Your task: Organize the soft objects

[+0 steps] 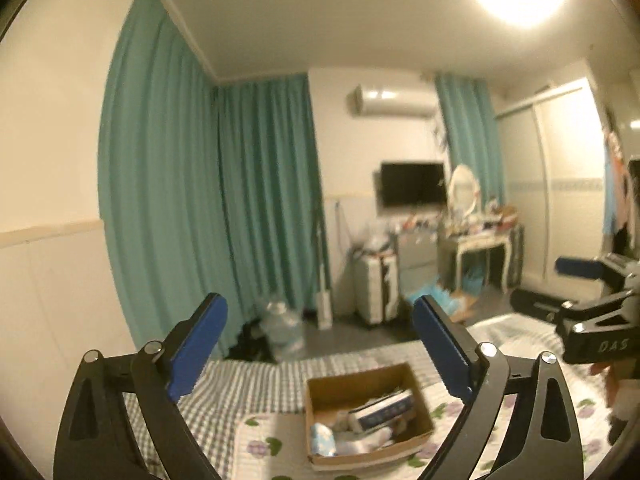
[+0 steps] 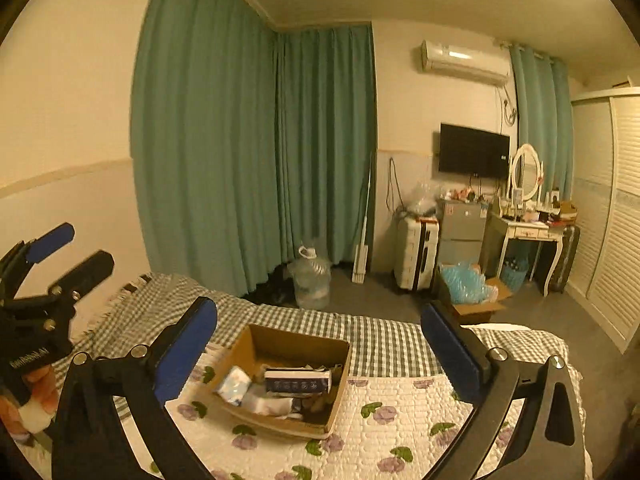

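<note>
- The left gripper [image 1: 320,344] is released: its blue pads stand wide apart with nothing between them.
- The right gripper [image 2: 320,350] is likewise released and empty.
- No earlier picture is given, so only the present state is stated.
- The box [image 2: 280,376], an open cardboard carton, sits on the bed [image 2: 400,432], on the flowered quilt near the checked sheet.
- Inside the box lie soft items: a white-and-blue pack [image 2: 234,386] at its left, a dark flat packet [image 2: 298,380] across the middle, and pale crumpled pieces beneath. What each one is cannot be told.
- Both grippers hang above the bed, well apart from the box, which lies ahead of and below each.
- In the left wrist view the box [image 1: 368,412] sits under the gap between the pads, slightly toward the right pad.
- In the right wrist view it sits toward the left pad. The box therefore lies between the two grippers.
- Neither gripper is clearly nearer.
- The dark packet's long axis runs roughly crosswise to both lines of approach.
- Judgement: no loose soft item shows on the bed, so the sorting appears near complete.
</note>
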The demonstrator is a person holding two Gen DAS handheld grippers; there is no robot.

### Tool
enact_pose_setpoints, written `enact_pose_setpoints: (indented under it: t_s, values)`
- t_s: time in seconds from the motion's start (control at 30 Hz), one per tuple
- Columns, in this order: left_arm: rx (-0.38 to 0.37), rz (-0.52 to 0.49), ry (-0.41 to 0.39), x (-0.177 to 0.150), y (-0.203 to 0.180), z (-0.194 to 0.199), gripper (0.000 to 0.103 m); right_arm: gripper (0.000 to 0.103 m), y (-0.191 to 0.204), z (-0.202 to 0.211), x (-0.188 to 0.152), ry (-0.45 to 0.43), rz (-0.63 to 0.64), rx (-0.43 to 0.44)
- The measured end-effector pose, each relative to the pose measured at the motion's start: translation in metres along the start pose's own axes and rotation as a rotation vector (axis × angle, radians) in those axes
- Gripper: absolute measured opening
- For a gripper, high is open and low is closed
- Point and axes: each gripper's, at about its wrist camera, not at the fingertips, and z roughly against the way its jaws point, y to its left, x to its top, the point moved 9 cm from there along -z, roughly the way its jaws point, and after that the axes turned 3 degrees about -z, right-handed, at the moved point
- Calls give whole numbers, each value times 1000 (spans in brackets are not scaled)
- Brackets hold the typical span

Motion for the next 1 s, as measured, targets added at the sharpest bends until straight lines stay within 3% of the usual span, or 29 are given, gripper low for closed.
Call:
enact_pose_setpoints:
  t_s: [0.17, 0.37, 0.63, 0.73, 0.8, 1.0]
  values:
    - [-15, 5, -42, 3, 5, 37, 98, 103, 13, 56, -2, -58, 0, 18]
    - [27, 58, -35, -39, 14, 43, 98, 103, 26, 81, -31, -115, -11, 29]
    - [99, 98, 57, -142, 9, 10, 98, 103, 18, 25, -114, -98, -81, 43]
    - [111, 61, 122, -181, 3, 0, 98, 103, 15, -1, -151, -89, -89, 31]
    - [130, 26, 142, -197, 1, -5, 98, 103, 12, -19, -177, -47, -113, 42]
    - [95, 51, 188, -218, -3, -8, 98, 103, 9, -48, -217, 43, -106, 2]
